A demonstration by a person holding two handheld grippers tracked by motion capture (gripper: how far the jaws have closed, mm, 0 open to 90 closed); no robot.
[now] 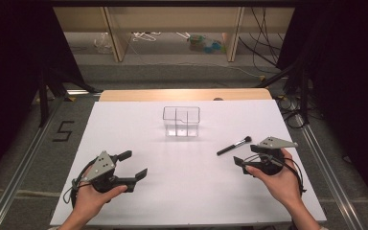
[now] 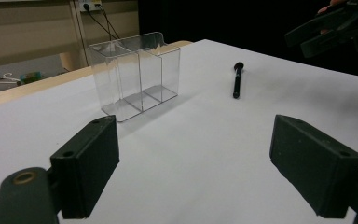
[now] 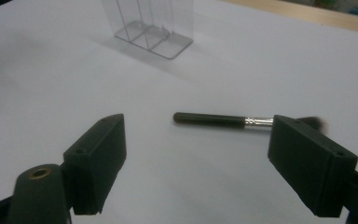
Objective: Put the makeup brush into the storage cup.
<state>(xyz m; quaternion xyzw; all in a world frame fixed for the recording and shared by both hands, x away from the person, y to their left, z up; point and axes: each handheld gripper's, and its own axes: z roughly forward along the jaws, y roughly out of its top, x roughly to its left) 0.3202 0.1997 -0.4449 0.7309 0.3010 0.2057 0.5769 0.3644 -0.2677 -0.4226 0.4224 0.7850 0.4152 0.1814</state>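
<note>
Brush (image 1: 234, 145) first: a slim make-up brush is lying flat on the white worktop (image 1: 124, 120), towards the right edge and just in front of my right jaws (image 1: 247, 166). In the right gripper view it is stretching across between the two pads, a matt black round handle (image 3: 209, 119), then a bright metal collar (image 3: 259, 122), then a dark tuft partly hidden behind one pad. I am judging it to be very light and stiff along the handle, soft only at the bristles, and inclined to roll because the handle is round and smooth. The handle near the collar looks like the place to take hold, since the tuft would squash and give no firm grip.

My right jaws are standing wide apart and are gripping nothing; the brush is lying beyond them, untouched. My left jaws (image 1: 135, 165) are also spread wide and empty, hovering near the front left part of the worktop.

Towards the back edge, near the middle, a clear plastic organiser (image 1: 181, 121) is standing upright, with thin see-through walls dividing it into compartments and a flat base. It looks rigid, glossy and light enough to slide if nudged. The worktop covering is looking smooth and paper-like, with a strip of pale wood (image 1: 182, 94) showing at the back.
</note>
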